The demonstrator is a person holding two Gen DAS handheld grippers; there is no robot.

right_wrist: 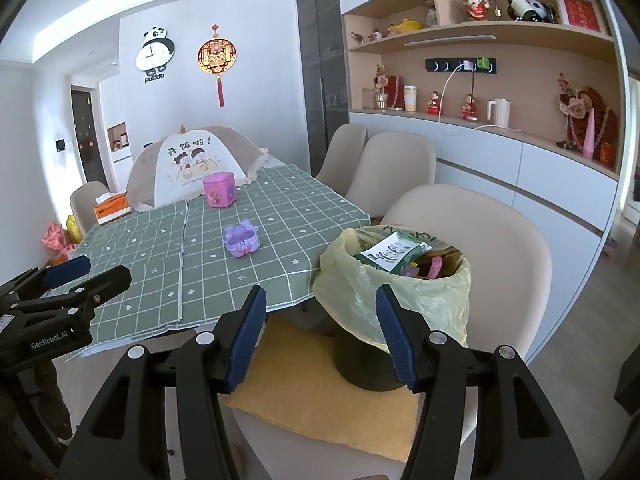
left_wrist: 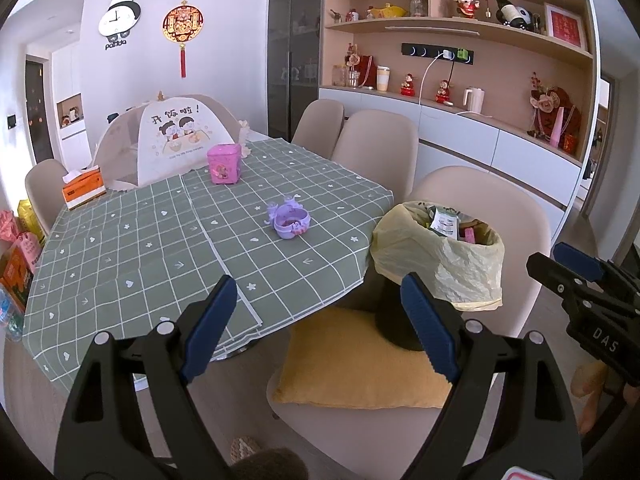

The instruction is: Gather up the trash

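Both claws are held back from the desk (left_wrist: 132, 248) and spread wide w/ nothing between the pads: left claw (left_wrist: 320, 320) points over the near desk edge, right claw (right_wrist: 320, 332) sits just in front of the bin (right_wrist: 396, 292); bin stands on a yellow cushion (right_wrist: 320, 396) on the near chair (right_wrist: 500, 248), lined w/ a pale yellow bag, already holding wrappers and packets up near the rim. Only likely trash left on the desk, judging from here, is whatever sits inside the small purple dish (left_wrist: 291, 220) mid-desk; contents too small to name; pink tin (left_wrist: 225, 163) and tissue box (left_wrist: 83, 189) look like keepers. To do it well: reach w/ one claw, come down over the dish, pinch only the scrap, not the dish rim; carry low to the bin and release well inside the bag since it's nearly full; keep the other claw clear of the path.
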